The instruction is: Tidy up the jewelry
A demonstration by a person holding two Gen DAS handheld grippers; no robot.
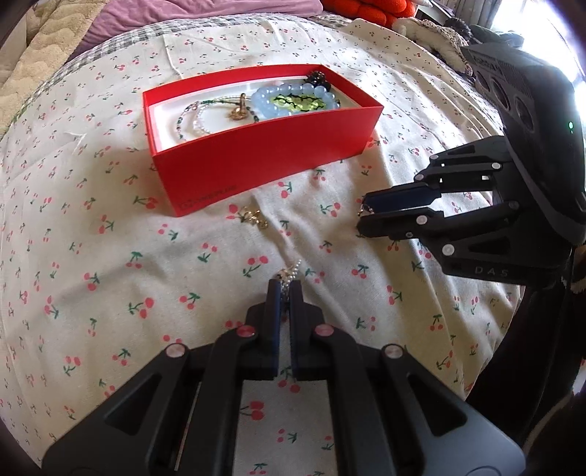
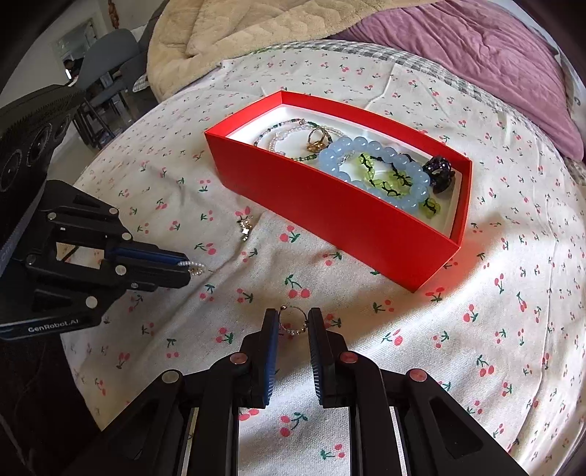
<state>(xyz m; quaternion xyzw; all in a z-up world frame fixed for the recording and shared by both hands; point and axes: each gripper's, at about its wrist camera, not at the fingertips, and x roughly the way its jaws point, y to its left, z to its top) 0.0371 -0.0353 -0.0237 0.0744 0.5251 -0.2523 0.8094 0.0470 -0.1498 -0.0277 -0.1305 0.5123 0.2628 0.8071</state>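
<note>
A red box (image 1: 271, 153) (image 2: 329, 205) sits on the cherry-print cloth and holds a blue bead bracelet (image 2: 370, 161), a green bead piece (image 2: 384, 179), a thin bead necklace (image 2: 285, 135), a gold ring (image 2: 316, 141) and a dark ring (image 2: 439, 172). My left gripper (image 1: 285, 283) (image 2: 188, 269) is shut on a small pearl piece (image 1: 291, 272) (image 2: 196, 267) just above the cloth. My right gripper (image 2: 293, 315) (image 1: 360, 216) is shut on a thin wire ring with small beads (image 2: 293, 322). A gold earring (image 1: 252, 216) (image 2: 244, 225) lies on the cloth in front of the box.
The cloth covers a bed. A beige blanket (image 2: 256, 25) and a purple quilt (image 2: 494, 47) lie behind the box. Red and white plush items (image 1: 366, 11) sit at the far edge in the left wrist view.
</note>
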